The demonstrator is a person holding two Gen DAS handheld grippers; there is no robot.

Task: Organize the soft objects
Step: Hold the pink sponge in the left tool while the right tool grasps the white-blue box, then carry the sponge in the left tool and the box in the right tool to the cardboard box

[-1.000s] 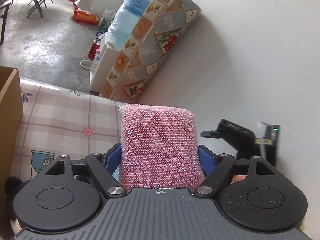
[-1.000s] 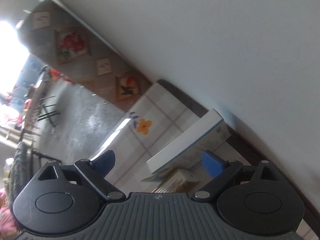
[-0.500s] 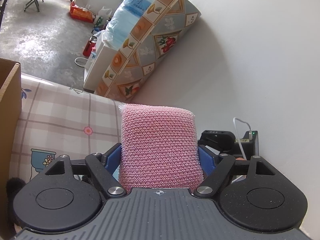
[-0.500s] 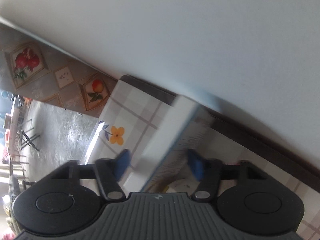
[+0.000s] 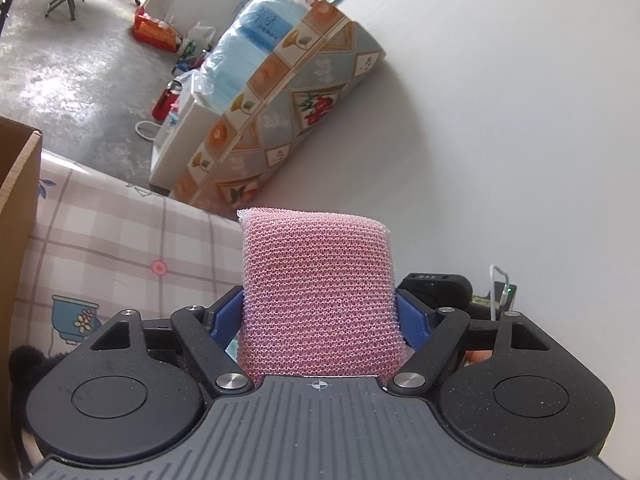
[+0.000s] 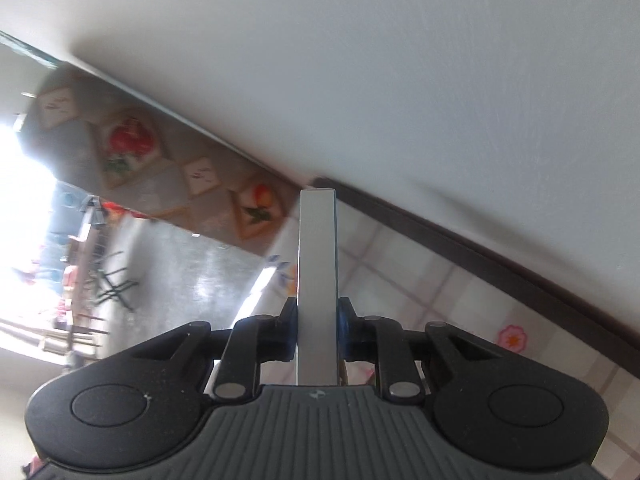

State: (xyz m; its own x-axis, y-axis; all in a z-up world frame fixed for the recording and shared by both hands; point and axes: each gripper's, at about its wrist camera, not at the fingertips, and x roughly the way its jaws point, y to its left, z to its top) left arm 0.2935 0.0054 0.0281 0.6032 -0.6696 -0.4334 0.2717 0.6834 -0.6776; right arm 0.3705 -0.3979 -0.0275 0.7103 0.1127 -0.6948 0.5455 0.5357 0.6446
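Sponge (image 5: 318, 300) — rough knitted mesh

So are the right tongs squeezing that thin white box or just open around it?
Squeezing. The right tongs have just been closing, and both pads now press flat against the thin white box, leaving no gap on either side.

Your left gripper (image 5: 320, 316) points gently downward, its blue pads (image 5: 228, 314) clamped wide on the pink sponge (image 5: 318, 296). Your right gripper (image 6: 318, 326) tilts down more steeply; its jaws have just been closing and now pinch a thin box (image 6: 317, 288) edge-on.
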